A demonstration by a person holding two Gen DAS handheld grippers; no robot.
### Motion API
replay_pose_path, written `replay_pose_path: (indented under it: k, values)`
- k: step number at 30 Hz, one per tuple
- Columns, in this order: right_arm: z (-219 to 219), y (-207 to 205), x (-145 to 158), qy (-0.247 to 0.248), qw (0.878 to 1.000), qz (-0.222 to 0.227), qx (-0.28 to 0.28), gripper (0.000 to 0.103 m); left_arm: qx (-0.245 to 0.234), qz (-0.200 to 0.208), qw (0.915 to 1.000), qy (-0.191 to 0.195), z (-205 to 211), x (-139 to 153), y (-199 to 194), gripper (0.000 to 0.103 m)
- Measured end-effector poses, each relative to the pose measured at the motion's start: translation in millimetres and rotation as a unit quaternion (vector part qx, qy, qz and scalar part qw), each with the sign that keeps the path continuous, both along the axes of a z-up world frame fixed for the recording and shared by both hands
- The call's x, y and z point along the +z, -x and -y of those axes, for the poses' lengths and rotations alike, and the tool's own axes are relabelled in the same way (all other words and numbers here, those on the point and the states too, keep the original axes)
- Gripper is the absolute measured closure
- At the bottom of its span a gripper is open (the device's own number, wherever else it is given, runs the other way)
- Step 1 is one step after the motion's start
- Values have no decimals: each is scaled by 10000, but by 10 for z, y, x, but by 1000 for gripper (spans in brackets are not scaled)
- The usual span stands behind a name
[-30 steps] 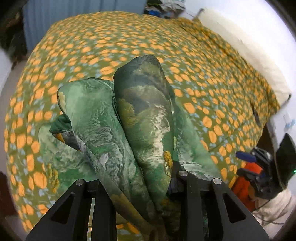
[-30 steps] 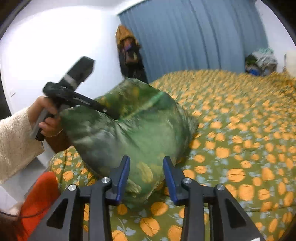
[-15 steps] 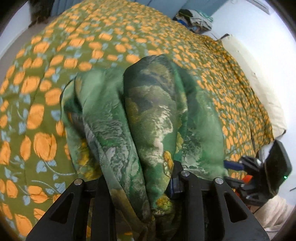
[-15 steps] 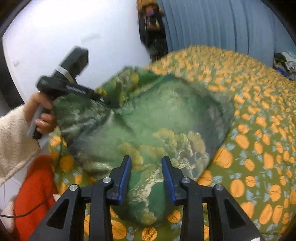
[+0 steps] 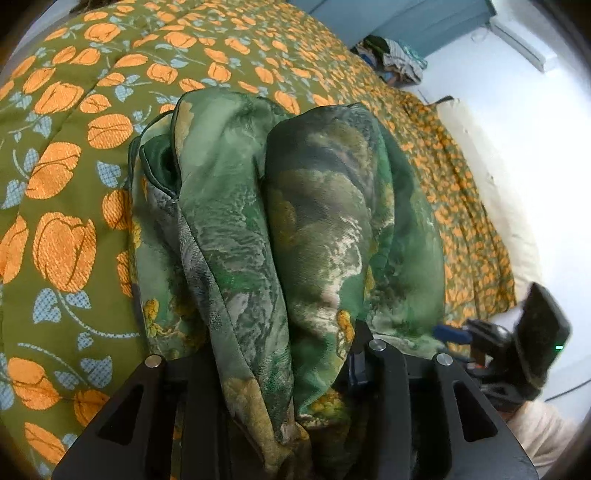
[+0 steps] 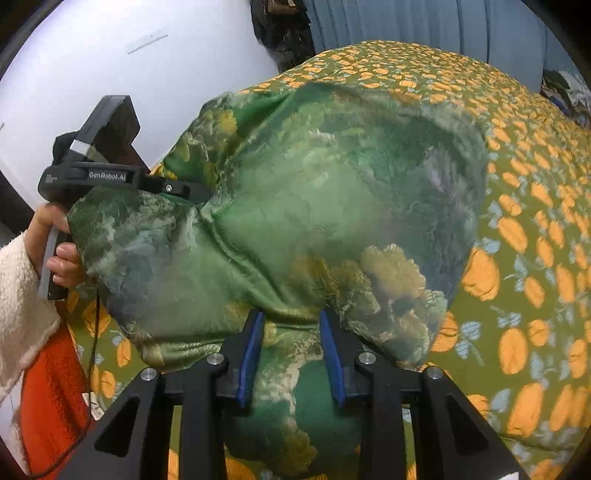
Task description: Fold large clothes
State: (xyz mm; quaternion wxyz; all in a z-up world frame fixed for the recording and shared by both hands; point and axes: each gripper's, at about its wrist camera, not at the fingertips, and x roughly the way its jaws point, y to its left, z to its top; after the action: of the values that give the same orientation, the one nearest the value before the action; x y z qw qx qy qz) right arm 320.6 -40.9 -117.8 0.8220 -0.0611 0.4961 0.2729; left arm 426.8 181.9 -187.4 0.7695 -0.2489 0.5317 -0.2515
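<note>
A large green patterned garment [image 5: 314,221] hangs bunched in thick folds from my left gripper [image 5: 291,354], which is shut on it; cloth hides the fingertips. In the right wrist view the same garment [image 6: 314,206] spreads wide over the bed, held up at the left by the left gripper [image 6: 177,190]. My right gripper [image 6: 291,328] is open, its blue-padded fingers [image 6: 251,347] straddling the garment's lower edge without pinching it. The right gripper also shows in the left wrist view [image 5: 458,334], low at the right.
The bed carries an olive cover with orange flowers [image 5: 74,155], seen too in the right wrist view [image 6: 535,229]. A cream pillow [image 5: 491,184] lies along the wall. Blue curtains [image 6: 424,22] and a clothes pile [image 5: 395,59] stand beyond. My orange-clad leg [image 6: 48,398] is lower left.
Both grippers have moved lower and closer to the bed. The garment now spreads wider over the cover. The right gripper has come up against its lower edge, still open.
</note>
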Motion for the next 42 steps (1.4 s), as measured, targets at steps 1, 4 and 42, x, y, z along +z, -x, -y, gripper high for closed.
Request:
replay_pose_path:
  k: [1,4,42]
  values:
    - [-43,50,162,-47,9998,183,-119,71,-2,-18,10000,39,-3,25,-2,63]
    - [-269,189,527,-808,9958,428,-55,68,-90,15,10000,-34,29,78,-4,60]
    - [-564,-1332,574,-301,9966,178,-741,69,421,-296,9962,-699,-152,-198,-140,50]
